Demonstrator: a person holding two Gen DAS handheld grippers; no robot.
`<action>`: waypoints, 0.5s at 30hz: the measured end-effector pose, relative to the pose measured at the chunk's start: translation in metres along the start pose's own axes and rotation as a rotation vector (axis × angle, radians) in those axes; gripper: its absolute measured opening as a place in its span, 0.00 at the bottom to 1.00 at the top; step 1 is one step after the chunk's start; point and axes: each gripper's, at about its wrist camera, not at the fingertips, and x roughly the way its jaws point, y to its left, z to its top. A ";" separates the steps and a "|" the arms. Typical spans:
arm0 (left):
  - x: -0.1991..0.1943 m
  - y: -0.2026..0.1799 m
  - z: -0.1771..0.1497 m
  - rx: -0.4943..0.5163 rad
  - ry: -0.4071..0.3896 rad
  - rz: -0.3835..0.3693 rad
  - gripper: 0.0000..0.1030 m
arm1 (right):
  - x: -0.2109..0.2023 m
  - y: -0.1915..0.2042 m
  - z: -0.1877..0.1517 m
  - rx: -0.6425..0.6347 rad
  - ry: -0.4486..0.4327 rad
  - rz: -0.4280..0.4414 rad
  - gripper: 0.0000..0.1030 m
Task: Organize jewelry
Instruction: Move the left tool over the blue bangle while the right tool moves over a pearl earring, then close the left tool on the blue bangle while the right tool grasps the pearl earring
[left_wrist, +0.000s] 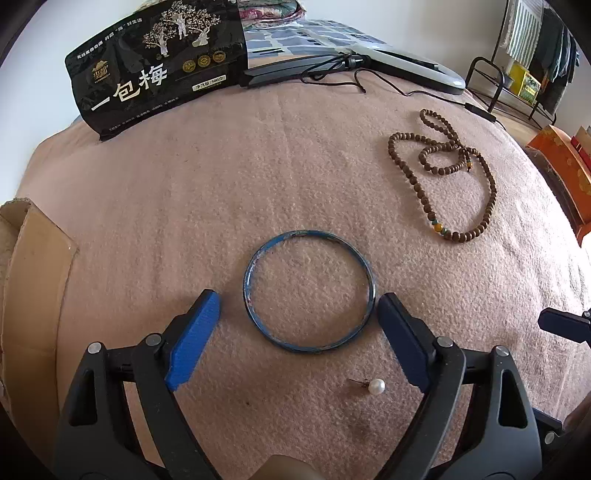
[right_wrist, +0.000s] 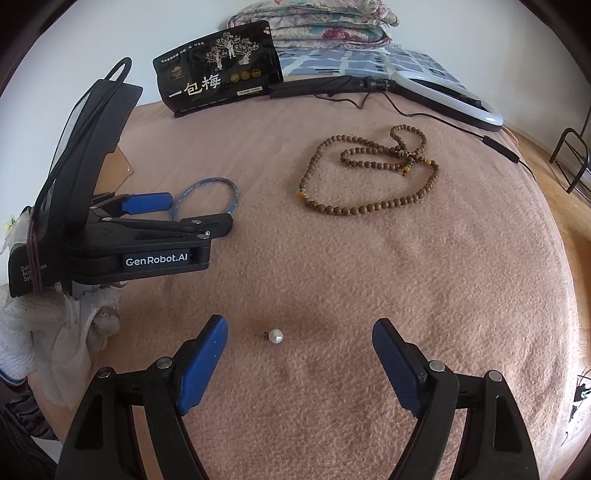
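Jewelry lies spread on a pink blanket (left_wrist: 184, 221): a blue bangle (left_wrist: 309, 291), a pearl earring (left_wrist: 376, 387) and a string of brown beads (left_wrist: 443, 173). In the left wrist view the left gripper (left_wrist: 299, 306) has its two fingers spread wide, one on either side of the bangle, the right fingertip just beside the ring's rim, and holds nothing. The earring sits nearer the camera than the bangle, by the right finger's base. In the right wrist view the right gripper (right_wrist: 299, 338) is likewise wide open and empty, with the pearl earring (right_wrist: 275, 336) on the blanket between its fingertips, closer to the left one. The beads (right_wrist: 369, 173) lie further off, well apart from both grippers. A black snack bag (right_wrist: 218, 86) stands at the far edge, beside a white ring lamp (right_wrist: 454, 99) with its cable. A cardboard box (left_wrist: 33, 280) sits at the left of the blanket.
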 end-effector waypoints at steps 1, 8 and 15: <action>0.001 0.002 0.000 -0.009 -0.001 -0.008 0.88 | 0.001 0.000 0.000 0.001 0.002 0.000 0.81; 0.000 0.008 -0.002 -0.034 -0.019 -0.040 0.88 | 0.005 0.000 0.001 0.001 0.003 -0.006 0.81; -0.003 0.011 -0.003 -0.032 -0.038 -0.061 0.75 | 0.012 0.004 0.001 -0.016 0.009 -0.005 0.74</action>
